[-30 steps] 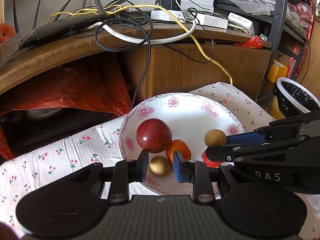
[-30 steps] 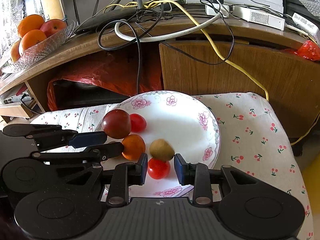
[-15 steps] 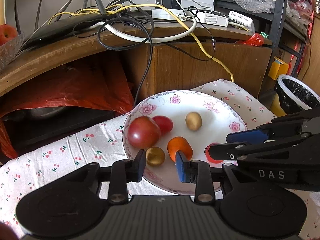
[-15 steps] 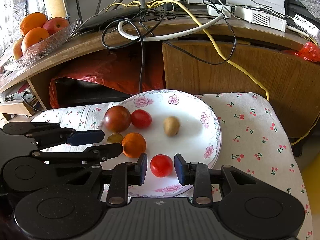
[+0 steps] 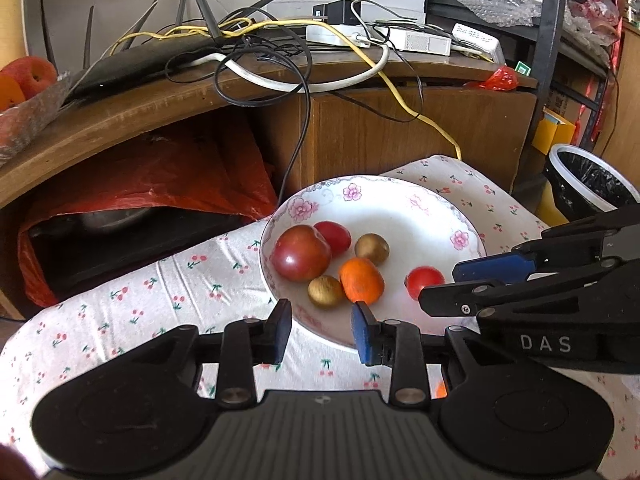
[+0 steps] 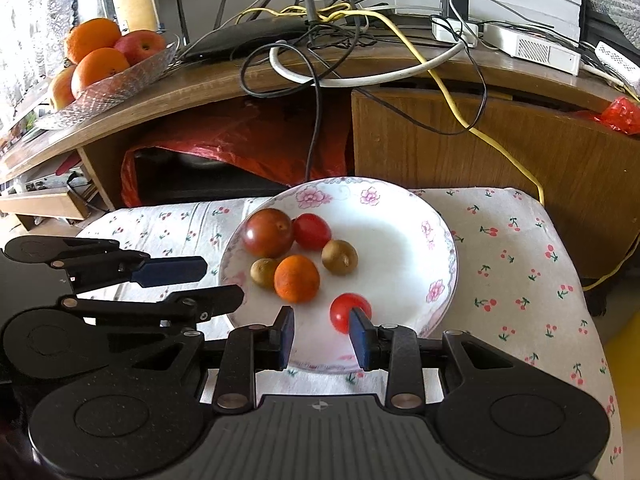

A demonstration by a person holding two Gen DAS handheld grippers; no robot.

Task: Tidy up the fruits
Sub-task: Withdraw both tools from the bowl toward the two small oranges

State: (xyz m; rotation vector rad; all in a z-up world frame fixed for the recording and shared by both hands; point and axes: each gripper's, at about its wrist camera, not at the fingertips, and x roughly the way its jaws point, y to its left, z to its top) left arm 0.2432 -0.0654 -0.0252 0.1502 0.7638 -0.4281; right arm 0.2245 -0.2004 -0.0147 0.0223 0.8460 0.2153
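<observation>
Glossy ceramic plate on matt printed cloth; wooden cabinet.

Right gripper is seen with jaws parted and nothing clamped between them, poised over the near rim of the flowered plate. A small red tomato is seen just ahead of the right-hand blue pad; contact cannot be confirmed. On the plate's left half are grouped a large dark red fruit, a second red tomato, two brown kiwis and an orange. Left gripper is seen at the plate's left edge, jaws apart, empty. The plate is set on a cherry-print cloth. A glass fruit bowl is seen on the wooden shelf behind.
</observation>
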